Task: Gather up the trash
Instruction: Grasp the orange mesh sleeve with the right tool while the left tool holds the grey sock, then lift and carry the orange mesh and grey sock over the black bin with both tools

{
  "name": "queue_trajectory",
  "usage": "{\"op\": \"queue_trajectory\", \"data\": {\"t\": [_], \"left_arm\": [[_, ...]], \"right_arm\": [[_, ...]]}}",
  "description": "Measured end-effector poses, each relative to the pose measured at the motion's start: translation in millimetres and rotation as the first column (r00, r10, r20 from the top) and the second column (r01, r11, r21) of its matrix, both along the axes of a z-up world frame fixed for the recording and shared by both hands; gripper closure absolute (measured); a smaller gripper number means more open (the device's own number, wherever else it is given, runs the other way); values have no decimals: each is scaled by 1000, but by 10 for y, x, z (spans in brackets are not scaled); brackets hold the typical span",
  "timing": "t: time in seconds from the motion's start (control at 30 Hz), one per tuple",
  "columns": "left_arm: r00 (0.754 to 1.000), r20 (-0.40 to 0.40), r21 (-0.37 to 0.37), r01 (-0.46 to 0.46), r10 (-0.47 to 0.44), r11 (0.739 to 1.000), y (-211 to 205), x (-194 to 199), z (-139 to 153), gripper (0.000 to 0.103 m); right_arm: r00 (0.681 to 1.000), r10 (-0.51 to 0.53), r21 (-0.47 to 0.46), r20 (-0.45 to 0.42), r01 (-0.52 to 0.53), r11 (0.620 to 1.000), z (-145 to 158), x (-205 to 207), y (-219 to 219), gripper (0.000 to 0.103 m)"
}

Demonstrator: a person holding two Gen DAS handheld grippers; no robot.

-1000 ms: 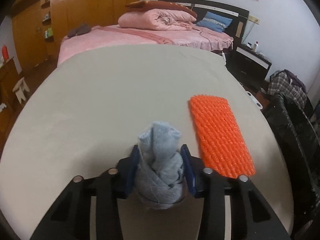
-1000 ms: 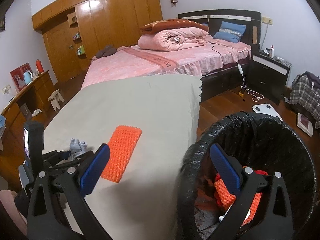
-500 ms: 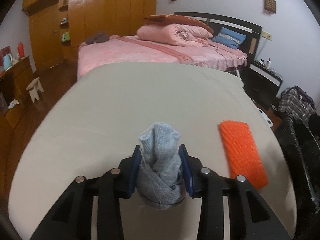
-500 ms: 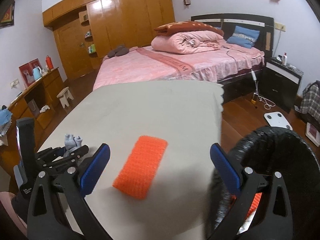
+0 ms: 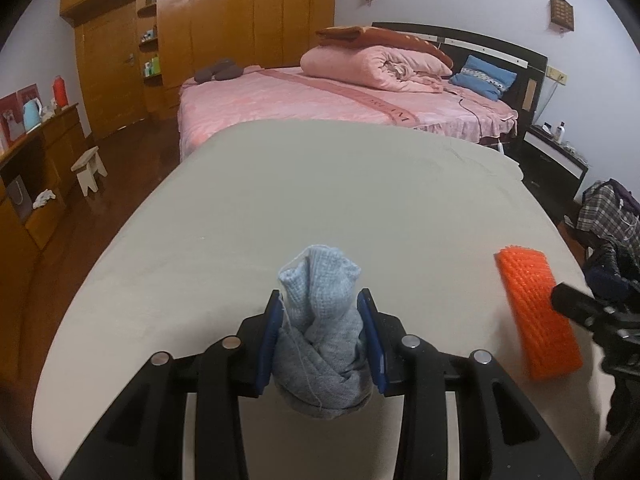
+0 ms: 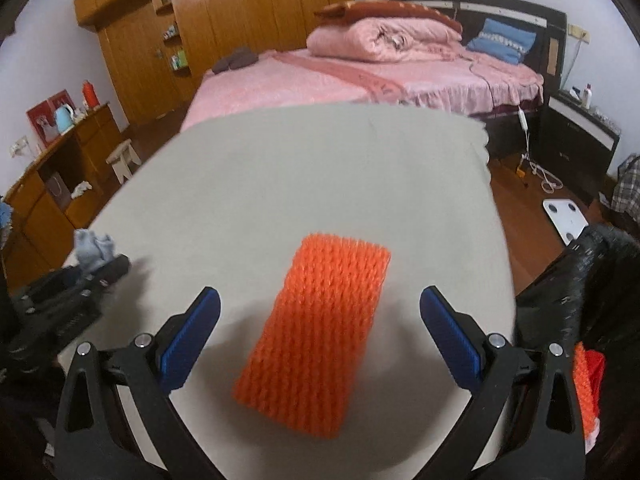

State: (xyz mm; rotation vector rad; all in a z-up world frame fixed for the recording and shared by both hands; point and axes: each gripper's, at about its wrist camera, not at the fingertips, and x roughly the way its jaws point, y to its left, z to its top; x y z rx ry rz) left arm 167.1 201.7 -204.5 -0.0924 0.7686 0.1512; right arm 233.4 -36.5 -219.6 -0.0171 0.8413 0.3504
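R wrist | orange foam net btwn open right tongs; bin right

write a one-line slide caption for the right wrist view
Open right gripper poised over orange foam net on the beige table.

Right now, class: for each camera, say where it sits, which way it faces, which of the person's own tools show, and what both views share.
Left wrist: on the left tongs, facing across the beige table toward the pink bed; they clamp a grey-blue cloth.
Right wrist: on the open right tongs, above the orange foam net, same heading; black-lined trash bin at right.
Shared: table, bed, net, cloth.
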Motion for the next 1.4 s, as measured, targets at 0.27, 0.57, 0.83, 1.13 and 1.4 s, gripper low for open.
{"op": "queue_trajectory", "data": {"t": [0.27, 0.57, 0.83, 1.13, 1.4], "left_arm": [[1000, -21, -15, -7, 6, 1000, 32, 60, -95, 65], [999, -41, -25, -2, 1, 1000, 50, 80, -144, 65], [999, -48, -26, -2, 1, 1000, 44, 100, -163, 65], [998, -58, -18, -2, 1, 1000, 17, 118, -176, 65], [999, -45, -18, -2, 1, 1000, 13, 93, -150, 65]], "right_arm": [[998, -15, -3, -69, 15, 1000, -221, 72, 66, 21], [997, 28, 0, -69, -28, 1000, -246, 47, 131, 45], [996, 50, 11, -70, -50, 999, -247, 44, 173, 63], [996, 51, 11, -71, -50, 999, -250, 55, 170, 64], [994, 69, 35, -87, -66, 997, -185, 59, 136, 81]]}}
